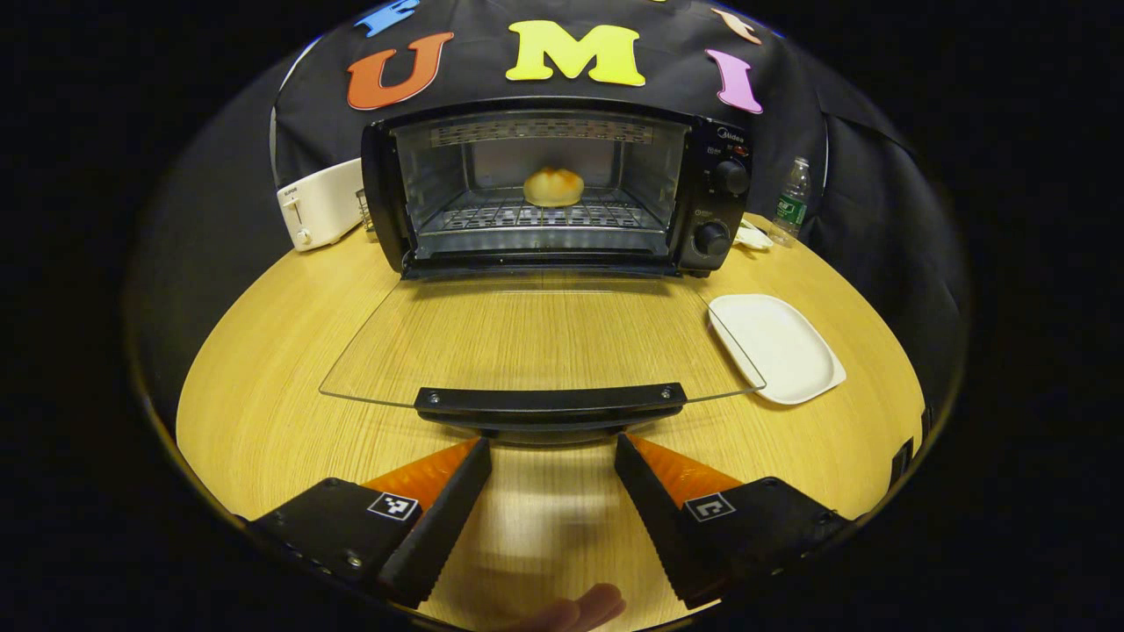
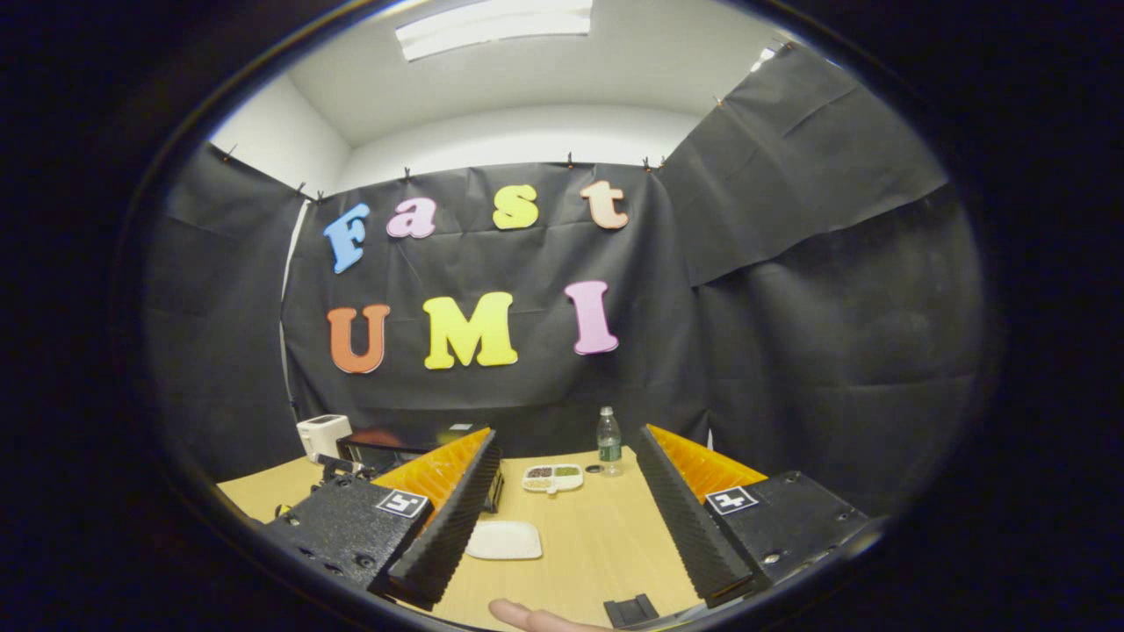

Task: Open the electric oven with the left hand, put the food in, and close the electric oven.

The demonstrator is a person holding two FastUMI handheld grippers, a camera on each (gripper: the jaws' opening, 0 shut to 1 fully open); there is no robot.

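The black electric oven [image 1: 544, 189] stands at the back of the table with its glass door [image 1: 536, 338] folded down flat. A round golden bun [image 1: 553, 186] lies on the wire rack inside. My left gripper [image 1: 551, 448] is open, its fingertips just short of the door's black handle [image 1: 549, 404] and apart from it, with nothing between them. In the right gripper view, my right gripper [image 2: 568, 443] is held high and open, holding nothing. The oven [image 2: 378, 449] peeks out behind its left finger.
An empty white plate [image 1: 777, 347] lies right of the door, also seen as the plate [image 2: 503, 540] below the right gripper. A white toaster [image 1: 320, 204] stands left of the oven. A water bottle [image 1: 793, 202] and a small divided dish [image 2: 553, 477] sit at the back right.
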